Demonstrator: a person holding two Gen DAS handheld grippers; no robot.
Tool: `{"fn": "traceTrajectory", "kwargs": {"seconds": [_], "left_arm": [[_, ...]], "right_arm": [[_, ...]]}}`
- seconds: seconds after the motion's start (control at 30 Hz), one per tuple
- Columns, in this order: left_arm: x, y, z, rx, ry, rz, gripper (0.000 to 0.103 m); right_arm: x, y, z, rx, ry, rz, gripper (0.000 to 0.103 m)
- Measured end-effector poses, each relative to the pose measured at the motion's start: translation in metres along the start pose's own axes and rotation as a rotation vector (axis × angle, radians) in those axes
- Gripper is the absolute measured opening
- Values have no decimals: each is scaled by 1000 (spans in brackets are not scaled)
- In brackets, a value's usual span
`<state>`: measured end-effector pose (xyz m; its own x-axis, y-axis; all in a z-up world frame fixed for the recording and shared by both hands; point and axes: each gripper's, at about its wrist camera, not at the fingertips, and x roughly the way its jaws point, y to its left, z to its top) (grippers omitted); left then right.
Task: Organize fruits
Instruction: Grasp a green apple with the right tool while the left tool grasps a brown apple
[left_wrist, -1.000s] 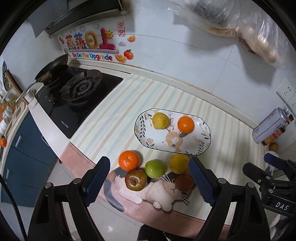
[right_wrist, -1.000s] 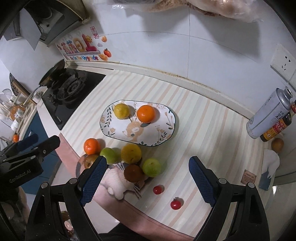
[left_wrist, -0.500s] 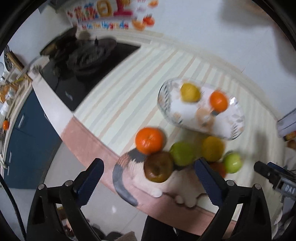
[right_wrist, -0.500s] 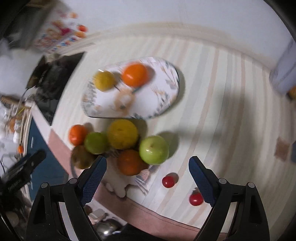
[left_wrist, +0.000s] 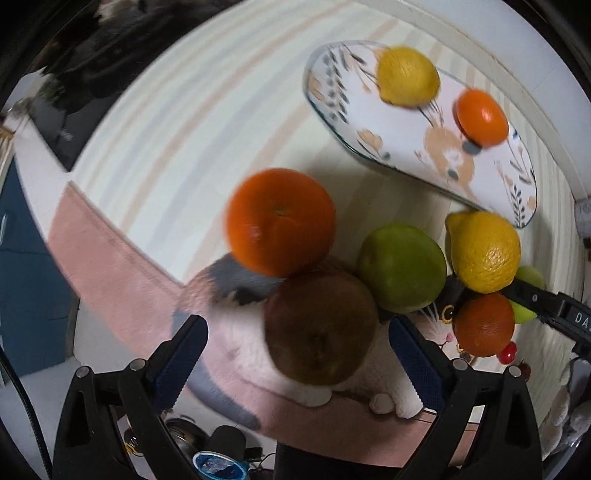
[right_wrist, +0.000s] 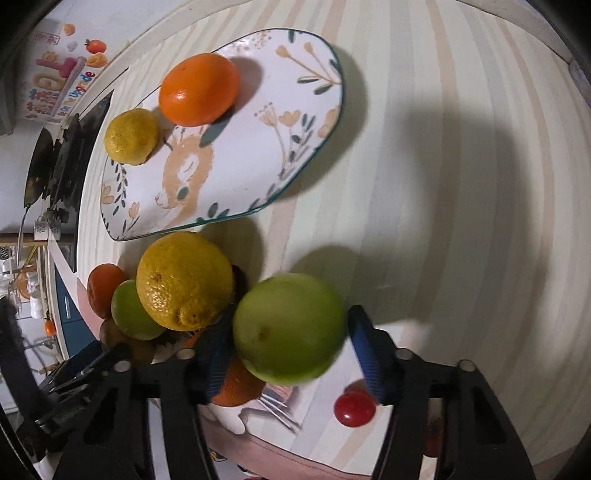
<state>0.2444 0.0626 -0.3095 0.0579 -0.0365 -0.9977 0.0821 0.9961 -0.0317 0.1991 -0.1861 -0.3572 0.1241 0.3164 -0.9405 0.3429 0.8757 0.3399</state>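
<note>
An oval patterned plate (left_wrist: 399, 122) (right_wrist: 236, 173) holds a lemon (left_wrist: 408, 79) and an orange (left_wrist: 480, 118). In front of it lies a cluster of fruit: an orange (left_wrist: 280, 221), a brown apple (left_wrist: 321, 328), a green apple (left_wrist: 402, 267), a big lemon (left_wrist: 484, 251) (right_wrist: 184, 280), a dark orange (left_wrist: 484, 325). My left gripper (left_wrist: 295, 362) is open, its fingers on either side of the brown apple. My right gripper (right_wrist: 290, 347) has closed in around a second green apple (right_wrist: 290, 328), its left pad touching, the right one close.
Two cherry tomatoes lie near the counter's front edge, one (right_wrist: 354, 408) by my right gripper. A cat-print mat (left_wrist: 229, 295) lies under the fruit cluster. A black gas hob (right_wrist: 70, 147) is at the far left. The counter's front edge drops off just behind the grippers.
Both grippers have dropped down close to the fruit. The left now straddles the brown apple; the right has narrowed around the green apple.
</note>
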Motion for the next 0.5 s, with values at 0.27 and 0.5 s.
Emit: {"fn": "traceTrajectory", "kwargs": {"seconds": [0.27, 0.5], "left_arm": [[-5, -8, -13, 22, -44, -45, 62], [-8, -21, -39, 59, -51, -28, 62]], "right_arm": [[-8, 6, -17, -66, 40, -89, 59], [-5, 5, -26, -81, 40, -106, 59]]}}
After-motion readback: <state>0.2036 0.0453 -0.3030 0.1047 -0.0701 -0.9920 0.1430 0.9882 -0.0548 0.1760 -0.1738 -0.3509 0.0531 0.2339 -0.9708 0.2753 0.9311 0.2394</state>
